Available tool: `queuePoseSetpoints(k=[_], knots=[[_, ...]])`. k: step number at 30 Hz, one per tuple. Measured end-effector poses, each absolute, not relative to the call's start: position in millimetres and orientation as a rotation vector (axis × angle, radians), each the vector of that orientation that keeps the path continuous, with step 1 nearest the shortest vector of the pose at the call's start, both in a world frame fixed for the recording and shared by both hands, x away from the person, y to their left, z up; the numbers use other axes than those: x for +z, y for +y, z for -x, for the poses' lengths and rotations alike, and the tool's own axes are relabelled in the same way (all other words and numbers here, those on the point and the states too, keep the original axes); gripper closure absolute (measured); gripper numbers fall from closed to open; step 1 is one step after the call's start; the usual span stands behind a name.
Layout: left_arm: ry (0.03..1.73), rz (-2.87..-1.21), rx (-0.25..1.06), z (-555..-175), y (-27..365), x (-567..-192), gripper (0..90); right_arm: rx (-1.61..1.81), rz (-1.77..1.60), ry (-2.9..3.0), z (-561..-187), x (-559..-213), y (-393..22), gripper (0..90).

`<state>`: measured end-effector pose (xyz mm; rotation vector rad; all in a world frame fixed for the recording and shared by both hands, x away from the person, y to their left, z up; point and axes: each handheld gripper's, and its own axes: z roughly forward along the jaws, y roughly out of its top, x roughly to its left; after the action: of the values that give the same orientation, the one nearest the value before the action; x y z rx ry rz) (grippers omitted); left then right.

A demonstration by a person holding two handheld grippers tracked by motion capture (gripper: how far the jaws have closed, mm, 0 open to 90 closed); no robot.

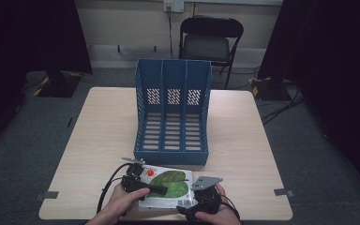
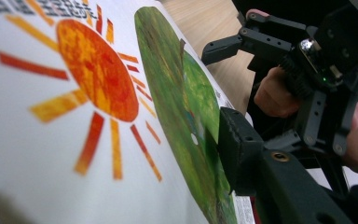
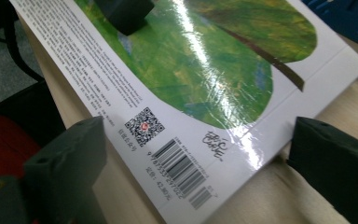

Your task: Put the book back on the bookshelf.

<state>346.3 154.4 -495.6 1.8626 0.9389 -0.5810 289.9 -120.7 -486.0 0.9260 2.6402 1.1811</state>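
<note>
The book (image 1: 166, 187) is lying flat on the surface (image 1: 98, 140), near front edge, just before the blue file rack (image 1: 172, 112). It is clamped by the left gripper (image 1: 157, 189); right gripper (image 1: 201, 199) is kept wide around its corner, w/o pressing.

- The book (image 2: 98, 93) runs off the left gripper view's top, left and bottom edges; its near part is blurred.
- The left gripper (image 1: 155, 189) covers part of the book's cover.
</note>
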Motion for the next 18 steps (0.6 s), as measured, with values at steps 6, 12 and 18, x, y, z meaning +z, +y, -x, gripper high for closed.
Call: queuePoseSetpoints(k=[6,12,18], knots=[[0.931,-1.867,-0.574,-345,154,-495,70.3,1.213,-0.943,2.631,-291,-483,-127,15.1],[0.901,-1.889,-0.526,-343,153,-491,70.7,1.215,-0.974,2.611,-294,-483,-130,17.7],[0.869,-1.900,-0.504,-341,153,-489,71.0,1.215,-0.986,2.588,-295,-481,-134,26.6]])
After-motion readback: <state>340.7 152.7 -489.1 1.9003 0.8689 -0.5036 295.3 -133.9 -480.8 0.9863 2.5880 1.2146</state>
